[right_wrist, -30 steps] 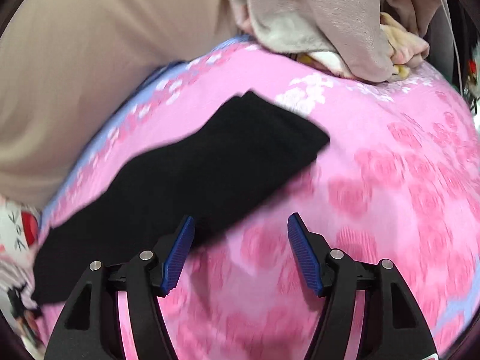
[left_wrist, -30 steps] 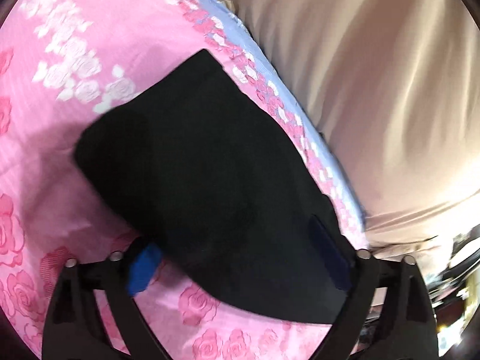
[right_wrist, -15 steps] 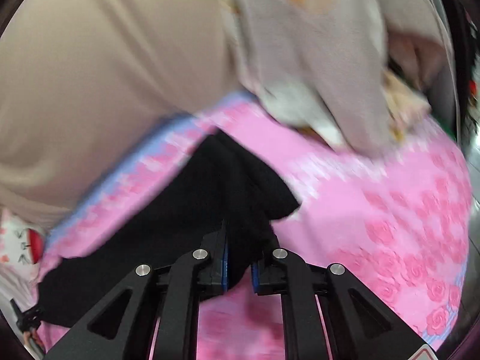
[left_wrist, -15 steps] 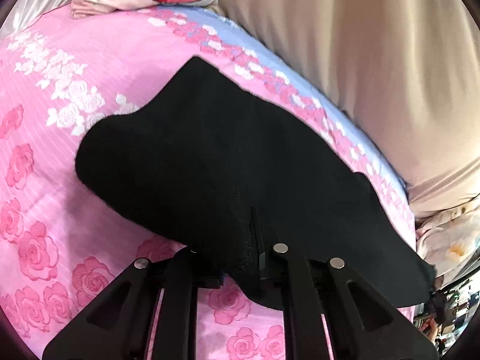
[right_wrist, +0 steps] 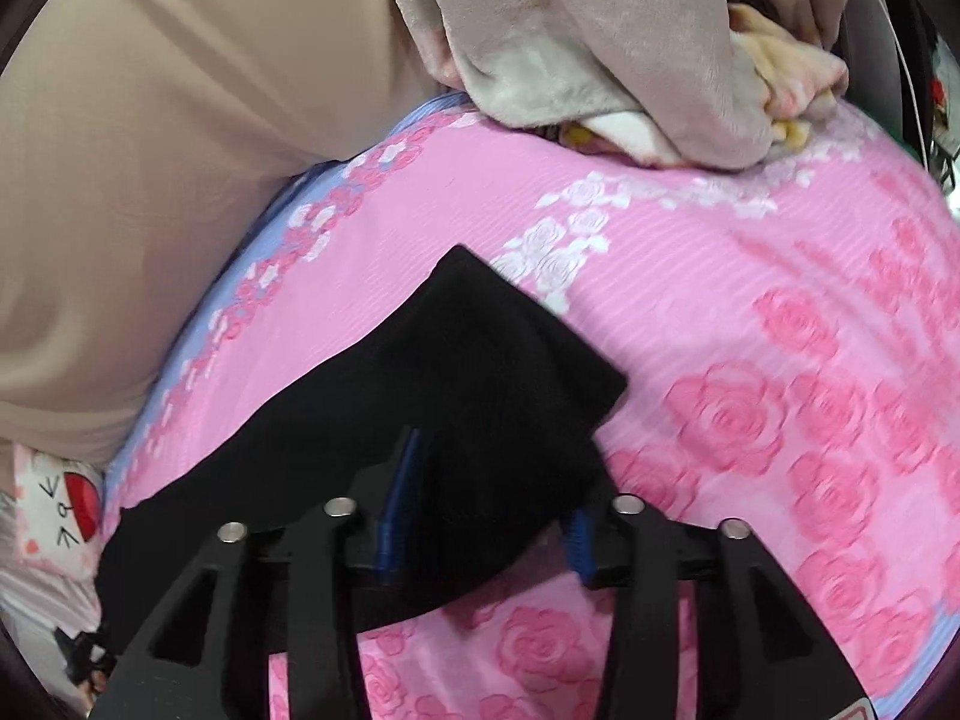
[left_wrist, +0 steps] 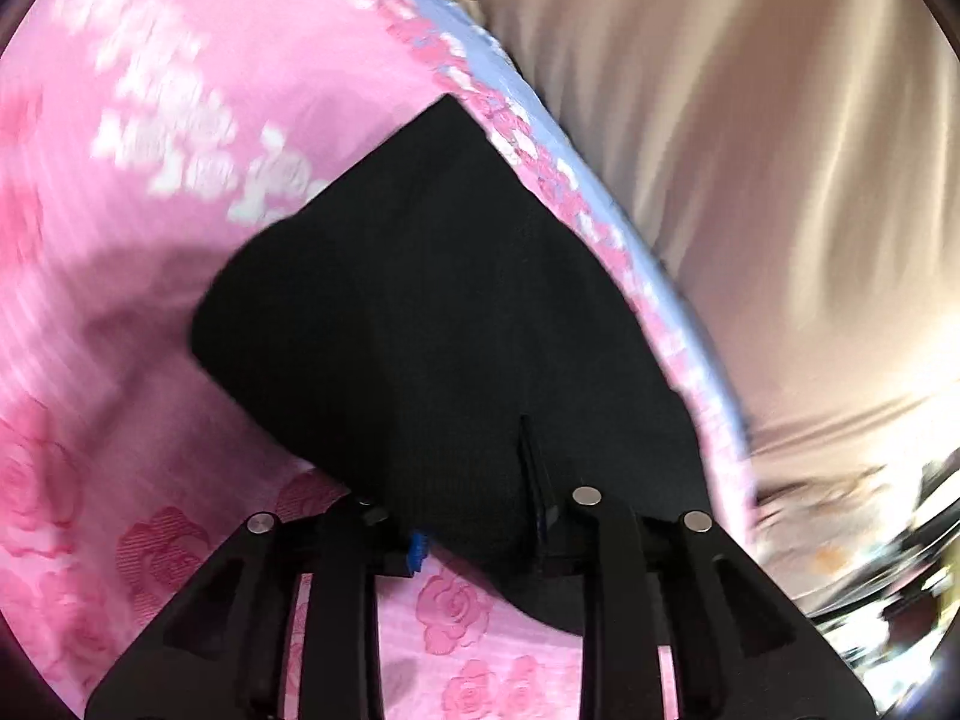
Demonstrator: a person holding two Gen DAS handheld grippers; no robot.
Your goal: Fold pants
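Two grippers, left [left_wrist: 474, 534] and right [right_wrist: 486, 516], each with fingers clamped on black pants [right_wrist: 432, 396], spread on pink rose-print bed sheet [right_wrist: 750, 312]; beige blanket [right_wrist: 600, 48] heaped beyond.

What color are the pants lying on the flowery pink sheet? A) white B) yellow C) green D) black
D: the pants are plain black, spread on the pink rose-print sheet, with cloth between the fingers of both the left tool and the right tool.
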